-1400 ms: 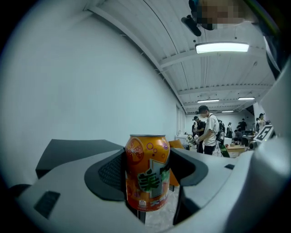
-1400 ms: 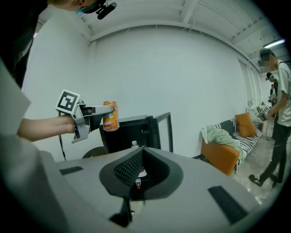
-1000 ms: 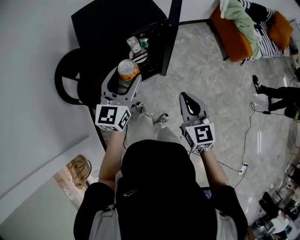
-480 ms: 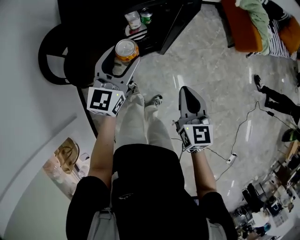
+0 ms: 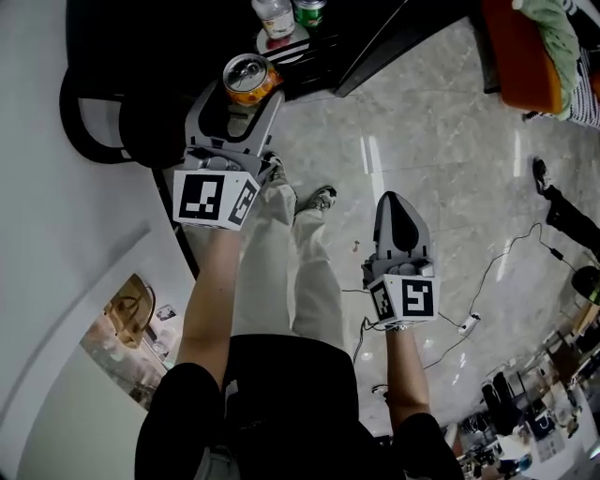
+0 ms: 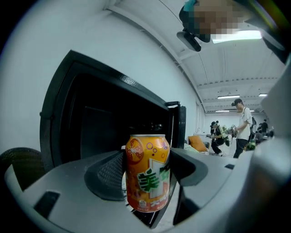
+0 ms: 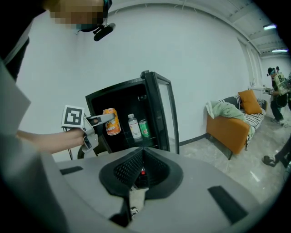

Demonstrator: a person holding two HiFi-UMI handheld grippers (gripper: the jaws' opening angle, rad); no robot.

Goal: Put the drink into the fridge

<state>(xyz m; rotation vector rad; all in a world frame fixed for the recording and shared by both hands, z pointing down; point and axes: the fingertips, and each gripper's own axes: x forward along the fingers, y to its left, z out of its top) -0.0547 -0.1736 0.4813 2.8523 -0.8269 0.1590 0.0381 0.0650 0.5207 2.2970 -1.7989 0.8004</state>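
An orange drink can (image 5: 247,78) (image 6: 147,172) (image 7: 111,121) stands upright between the jaws of my left gripper (image 5: 242,86) (image 6: 146,175), which is shut on it. The can hangs just in front of the small black fridge (image 5: 169,56) (image 6: 91,123) (image 7: 113,104), whose door (image 5: 394,47) (image 7: 160,113) is swung open. On a fridge shelf stand a clear bottle (image 5: 274,17) (image 7: 134,127) and a green can (image 5: 308,10) (image 7: 144,128). My right gripper (image 5: 397,217) (image 7: 142,170) is shut with nothing in it, over the floor to the right of the person's legs.
A black chair (image 5: 103,117) stands left of the fridge against the white wall. An orange sofa (image 5: 525,56) (image 7: 229,125) with clothes on it sits at the right. Cables (image 5: 487,281) lie on the marble floor. Another person (image 7: 277,93) stands at the far right.
Both grippers have sunk lower, and the view has tilted so the fridge now sits at the top edge. The left gripper still carries the can, closer to the fridge opening.
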